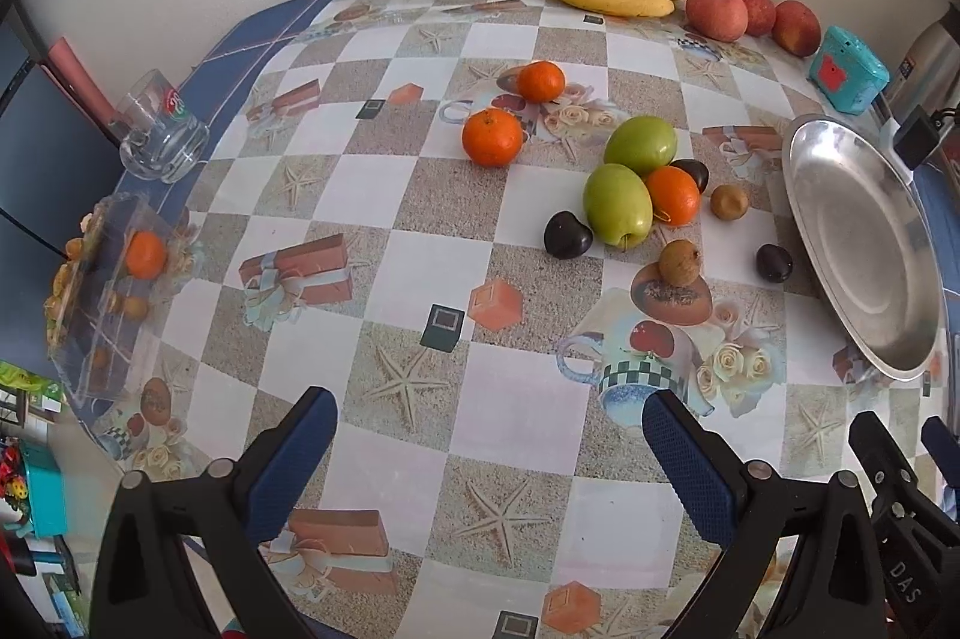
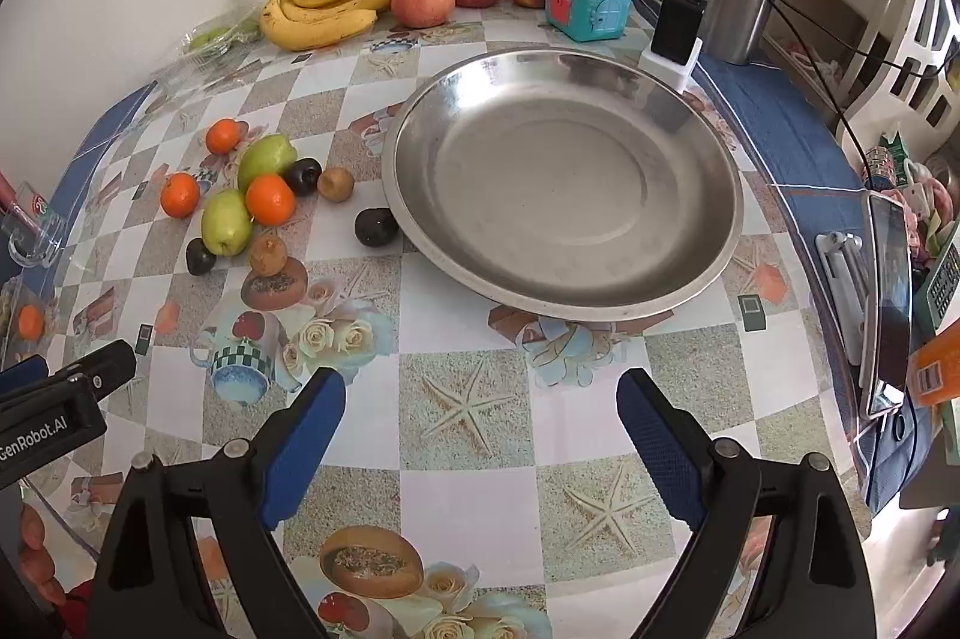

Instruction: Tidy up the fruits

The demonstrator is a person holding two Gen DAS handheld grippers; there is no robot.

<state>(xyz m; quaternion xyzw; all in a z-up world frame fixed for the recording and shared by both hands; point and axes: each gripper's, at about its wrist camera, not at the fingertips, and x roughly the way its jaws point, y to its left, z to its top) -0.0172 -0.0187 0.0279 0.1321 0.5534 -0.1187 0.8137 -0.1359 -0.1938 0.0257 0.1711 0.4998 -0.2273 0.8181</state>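
Both tools hang over the patterned tablecloth [image 2: 474, 483] with nothing in them: the left gripper [image 1: 489, 435] has its blue pads spread wide at the bottom of its view, and the right gripper [image 2: 480, 414] is just as released, pointing straight at the steel plate [image 2: 714, 273] that fills the centre of its frame. The plate holds no fruit yet.

The loose fruit sits in a tight cluster in the middle right of the left view, to the left of the plate — two green fruits [image 1: 618, 204] touching each other, an orange [image 1: 673, 195] wedged against them, a dark plum [image 1: 567, 234] touching the nearer green one. Two more oranges [image 1: 492, 137] lie a little apart, further up the frame.

That crowding is the trouble, I'd say. Wide jaws coming down on one piece could nudge its neighbours, and these are round things on a slick cloth; a knocked plum may roll. The small brown fruit [image 1: 680, 262] and the lone plum [image 1: 774, 263] beside the plate's rim look the safest to take first.

Squeezing hard could bruise the soft ones. The plate is shallow too — fruit dropped from height might skate across and over its low rim. The glass mug [image 1: 162, 135] at the left edge of the table looks easy to clip on a wide swing.
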